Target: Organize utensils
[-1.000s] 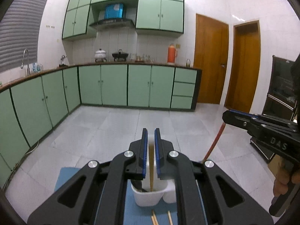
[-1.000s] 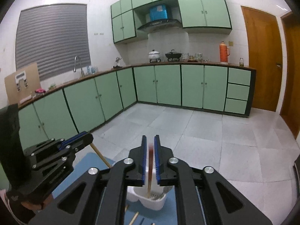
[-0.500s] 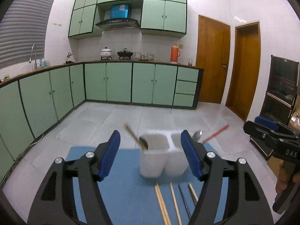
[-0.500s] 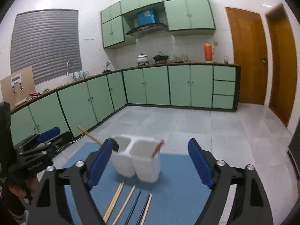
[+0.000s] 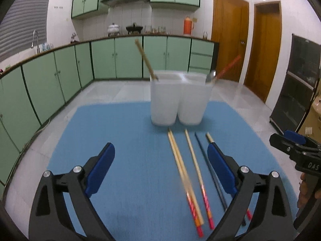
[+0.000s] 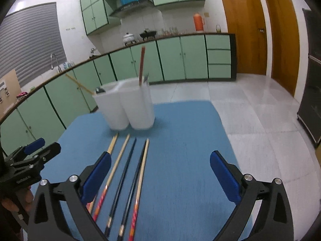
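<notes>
Left wrist view: left gripper (image 5: 160,172) wide apart and opening further, nothing between the blue pads (image 5: 99,169), only bare blue mat (image 5: 124,140). White two-compartment holder (image 5: 179,98) upright toward the far end of the mat, one light chopstick (image 5: 144,59) leaning out of its left compartment, one red-ended chopstick (image 5: 228,66) and a spoon bowl (image 5: 210,78) at its right compartment. Loose chopsticks (image 5: 185,177) flat on the mat just this side of the holder, long axes running from the holder back toward the camera, red ends nearest the camera; nearly all of them lying toward the right finger of this gripper, the dark pair (image 5: 210,168) partly behind that finger. Right gripper (image 5: 295,150) off at the right edge, beside the mat. Right wrist view: right gripper (image 6: 160,176) likewise spread wide and opening, empty. Same holder (image 6: 128,106) ahead and left of centre; the loose chopsticks (image 6: 122,172) on the near side of the holder, fanned lengthwise toward the camera, gathered against the left finger (image 6: 97,175), the rightmost (image 6: 140,178) inside the gap. Left gripper (image 6: 32,156) at the left edge. By judgement, sticks lying along each gripper's pointing line, so closable across their width; the outer sticks on each side nearer to that side's gripper.
</notes>
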Available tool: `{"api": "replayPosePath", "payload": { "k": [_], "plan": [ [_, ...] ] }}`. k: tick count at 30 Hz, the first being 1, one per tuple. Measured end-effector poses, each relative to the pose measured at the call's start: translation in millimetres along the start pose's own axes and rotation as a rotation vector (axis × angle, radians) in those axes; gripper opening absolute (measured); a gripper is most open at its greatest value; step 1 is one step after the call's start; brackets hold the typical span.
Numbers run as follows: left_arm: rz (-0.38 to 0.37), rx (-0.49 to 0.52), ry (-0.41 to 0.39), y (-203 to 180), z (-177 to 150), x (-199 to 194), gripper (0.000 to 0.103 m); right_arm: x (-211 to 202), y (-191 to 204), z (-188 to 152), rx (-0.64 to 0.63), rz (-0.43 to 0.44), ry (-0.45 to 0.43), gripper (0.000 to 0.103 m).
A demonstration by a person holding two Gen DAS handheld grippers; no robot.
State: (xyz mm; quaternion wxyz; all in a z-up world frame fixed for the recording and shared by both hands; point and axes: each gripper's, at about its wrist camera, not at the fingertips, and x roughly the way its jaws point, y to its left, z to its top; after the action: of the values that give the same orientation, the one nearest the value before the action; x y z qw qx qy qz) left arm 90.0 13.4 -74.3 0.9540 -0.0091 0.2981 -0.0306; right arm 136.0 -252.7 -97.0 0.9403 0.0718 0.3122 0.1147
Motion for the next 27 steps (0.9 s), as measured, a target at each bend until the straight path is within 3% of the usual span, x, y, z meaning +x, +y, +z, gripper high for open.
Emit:
{"api": "replayPosePath", "payload": {
  "k": [5,13,17,27],
  "plan": [
    [0.006,0.003,0.065,3.1,-24.9,8.4,0.091,5.9,4.4,-25.1,-0.015,0.011,0.067,0.094],
    [-0.003,0.004,0.166,4.8,-46.7,23.9,0.090,24.9,22.0,-52.6,-0.064,0.030,0.195,0.060],
    [-0.009,0.022,0.229,-1.1,-52.0,37.3,0.077,27.2,23.9,-57.2,-0.061,0.037,0.212,0.058],
    [-0.010,0.013,0.286,-10.5,-54.3,55.4,0.073,27.6,21.6,-53.6,-0.063,0.038,0.204,0.058]
  ]
}}
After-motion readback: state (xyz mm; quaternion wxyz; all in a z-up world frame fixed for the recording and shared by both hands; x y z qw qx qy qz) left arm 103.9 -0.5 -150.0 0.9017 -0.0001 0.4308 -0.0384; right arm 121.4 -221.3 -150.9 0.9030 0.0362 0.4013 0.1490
